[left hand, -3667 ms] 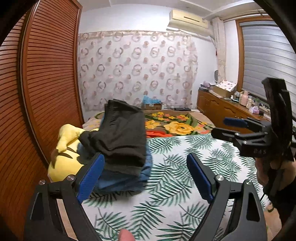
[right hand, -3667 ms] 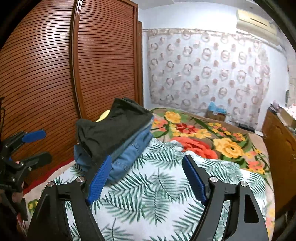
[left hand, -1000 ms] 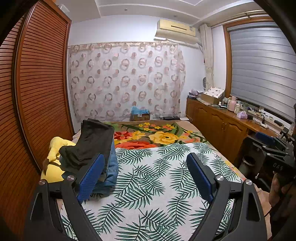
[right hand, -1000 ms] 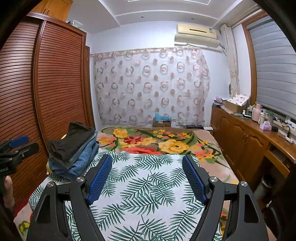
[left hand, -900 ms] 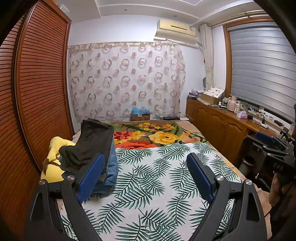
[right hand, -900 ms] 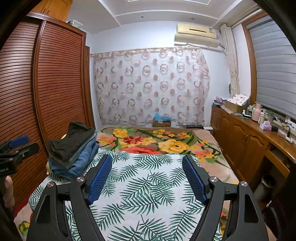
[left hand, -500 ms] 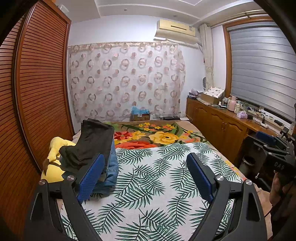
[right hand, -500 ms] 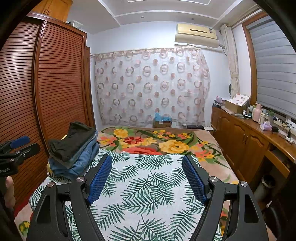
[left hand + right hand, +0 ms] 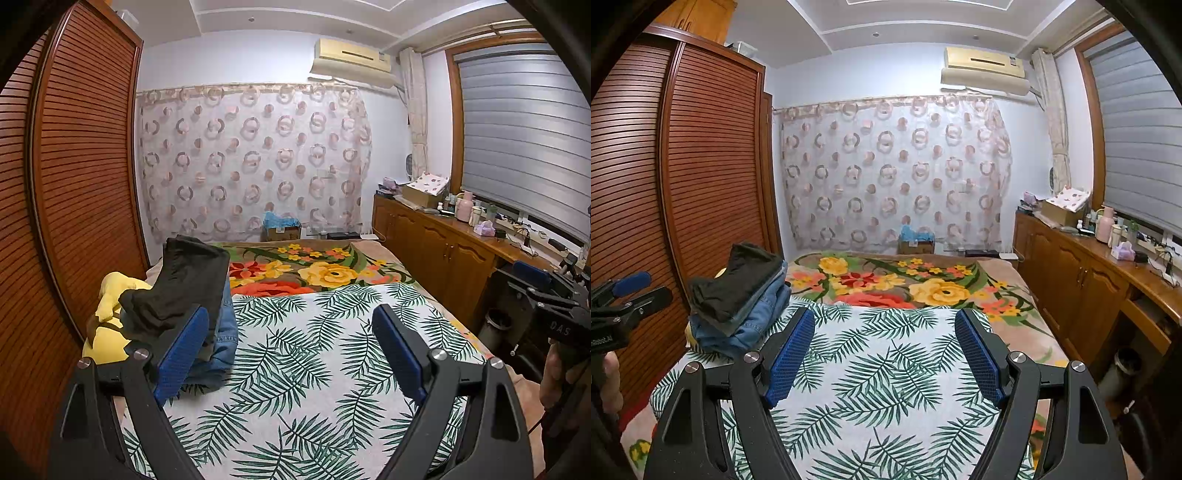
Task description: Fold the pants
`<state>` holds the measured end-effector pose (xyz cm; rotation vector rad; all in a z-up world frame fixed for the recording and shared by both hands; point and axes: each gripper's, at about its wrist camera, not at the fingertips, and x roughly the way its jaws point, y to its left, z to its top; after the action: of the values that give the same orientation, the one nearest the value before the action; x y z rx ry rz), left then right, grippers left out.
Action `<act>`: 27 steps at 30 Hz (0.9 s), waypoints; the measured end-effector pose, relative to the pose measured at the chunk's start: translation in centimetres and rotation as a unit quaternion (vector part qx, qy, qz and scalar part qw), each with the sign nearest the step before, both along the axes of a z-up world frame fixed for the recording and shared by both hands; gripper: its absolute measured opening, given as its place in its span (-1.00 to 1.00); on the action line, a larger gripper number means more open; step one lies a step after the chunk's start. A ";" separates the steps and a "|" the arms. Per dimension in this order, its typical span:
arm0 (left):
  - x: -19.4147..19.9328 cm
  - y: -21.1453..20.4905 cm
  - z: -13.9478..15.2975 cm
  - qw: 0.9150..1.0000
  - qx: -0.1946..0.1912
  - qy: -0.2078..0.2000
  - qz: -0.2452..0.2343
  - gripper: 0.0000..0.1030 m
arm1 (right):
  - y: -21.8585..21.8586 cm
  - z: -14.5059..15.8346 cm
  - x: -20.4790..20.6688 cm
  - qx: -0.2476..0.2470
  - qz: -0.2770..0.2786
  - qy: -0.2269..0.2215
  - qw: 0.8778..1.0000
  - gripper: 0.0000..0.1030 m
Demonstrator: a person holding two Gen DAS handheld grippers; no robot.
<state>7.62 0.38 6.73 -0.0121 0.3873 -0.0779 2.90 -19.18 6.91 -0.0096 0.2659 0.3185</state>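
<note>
Bed with palm-leaf sheet fills the space ahead of and below both sets of jaws; floral blanket lies beyond them. Nothing lies flat on the sheet between either pair.

Pants: folded stack, black pants on top of blue jeans, well ahead-left of the left gripper, partly hidden behind its left pad. From the right gripper the same stack sits further off to the left, well apart. A yellow plush toy lies just beyond the stack on its far-left side.

Jaws: left gripper apart, empty. Right gripper apart, empty. Neither touches any cloth.

Judgement: task looks done or near done, pants already folded and stacked.

Risks: the stack leans, black pair tilted on top, and could slide off toward the plush toy or the sheet if a jaw nudges it. Reaching in with one gripper could drag the top layer and undo the fold. The stack sits near the bed's left edge, so a push leftward might tip it off.
</note>
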 end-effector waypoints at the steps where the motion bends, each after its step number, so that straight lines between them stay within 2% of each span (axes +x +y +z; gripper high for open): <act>1: -0.1 0.0 0.0 1.000 0.000 0.000 0.000 0.76 | -0.1 0.0 0.1 0.000 0.000 0.000 1.000 0.55; 27: -0.1 0.1 0.0 1.000 0.000 -0.001 0.000 0.76 | -0.2 -0.1 0.3 -0.001 -0.004 -0.002 1.000 0.55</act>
<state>7.52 0.48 6.72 -0.0117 0.3862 -0.0785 3.16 -19.42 6.85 -0.0104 0.2626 0.3108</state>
